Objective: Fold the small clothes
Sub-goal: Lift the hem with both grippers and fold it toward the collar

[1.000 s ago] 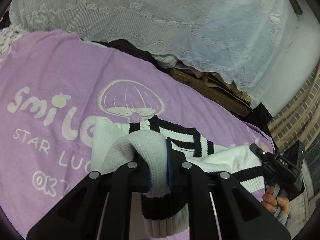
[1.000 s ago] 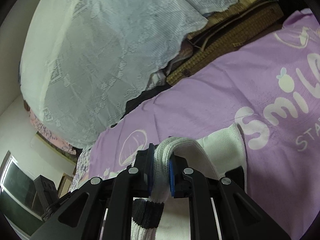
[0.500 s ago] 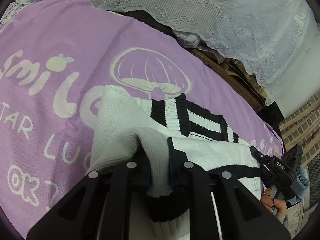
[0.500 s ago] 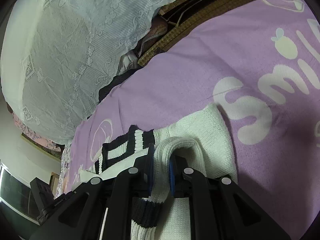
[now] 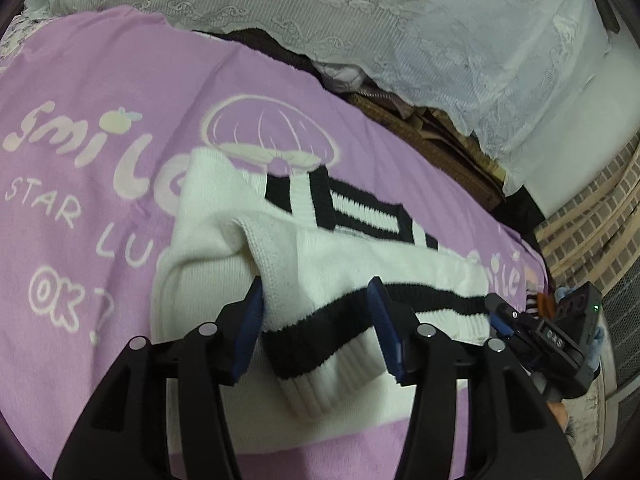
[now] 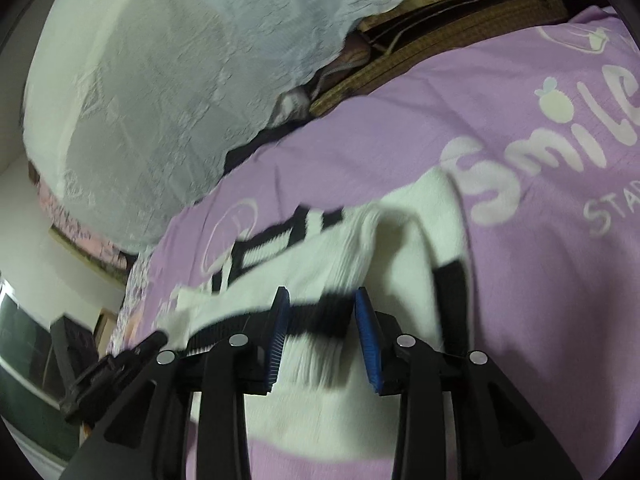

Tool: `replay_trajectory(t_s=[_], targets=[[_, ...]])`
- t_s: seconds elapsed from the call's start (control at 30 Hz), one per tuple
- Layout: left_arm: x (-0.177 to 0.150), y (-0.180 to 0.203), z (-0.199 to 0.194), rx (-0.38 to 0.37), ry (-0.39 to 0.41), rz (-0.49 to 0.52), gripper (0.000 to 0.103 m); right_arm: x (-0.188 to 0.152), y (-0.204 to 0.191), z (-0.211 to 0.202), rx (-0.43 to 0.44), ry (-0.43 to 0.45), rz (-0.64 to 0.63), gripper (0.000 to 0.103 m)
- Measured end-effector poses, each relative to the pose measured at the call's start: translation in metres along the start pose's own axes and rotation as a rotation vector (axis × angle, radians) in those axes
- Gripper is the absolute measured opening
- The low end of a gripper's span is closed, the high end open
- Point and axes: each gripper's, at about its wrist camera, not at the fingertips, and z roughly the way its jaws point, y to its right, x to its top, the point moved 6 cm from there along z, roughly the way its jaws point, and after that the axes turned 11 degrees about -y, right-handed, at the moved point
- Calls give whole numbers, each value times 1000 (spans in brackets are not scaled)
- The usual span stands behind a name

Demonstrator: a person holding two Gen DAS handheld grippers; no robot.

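So here we've got a small white knit sweater (image 5: 352, 264) with black stripes lying on a purple blanket (image 5: 100, 92), the one with "smile" lettering and a mushroom drawing printed on it. The sweater looks folded over on itself, with the black-and-white striped collar part at the far side near the mushroom and a ribbed, black-banded hem doubled back toward us.

Our left gripper (image 5: 318, 312) has its blue-padded fingers (image 5: 251, 320) spread wide apart. The folded hem sits right between them, brushing the left pad as far as we can see, but nothing is pinched. The cloth just lies there on the blanket.

Our right gripper (image 6: 320, 322) is the same story: blue pads (image 6: 368, 340) well apart, with the white knit and a black stripe of the sweater (image 6: 360, 256) resting in the gap, not clamped. That view is a bit blurry so we can't tell whether the pads touch the fabric.

From the left camera we can see the right gripper (image 5: 540, 332) at the far right end of the sweater, just beside the striped edge.

Behind the blanket (image 6: 400, 128) there's a white lacy cover (image 5: 400, 12) draped over something bulky, and a woven brown mat (image 6: 420, 52) peeking out under it.
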Motion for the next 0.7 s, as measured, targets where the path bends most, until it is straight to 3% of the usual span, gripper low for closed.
replay_trajectory(t_s=[0.13,0.27,0.33,0.4,0.67,0.7], targets=[[-4,-6,7,-8,-36,-21,52,-6,-5,7,-13,-25,-29,35],[-1,-4,8,-17,-28,-18,50,-3,-6,8,4,-23,-33,20],[6,2,6,-1,2,12,30,3,-7,8,37,-21,-17,17],[14,7,4,26,23,37,24,13,-11,8,74,-14,-6,16],[58,10,4,74,71,30,25,65,-8,19,131,42,80,15],[64,5,7,88,75,8,33,70,-6,22,135,46,96,16]])
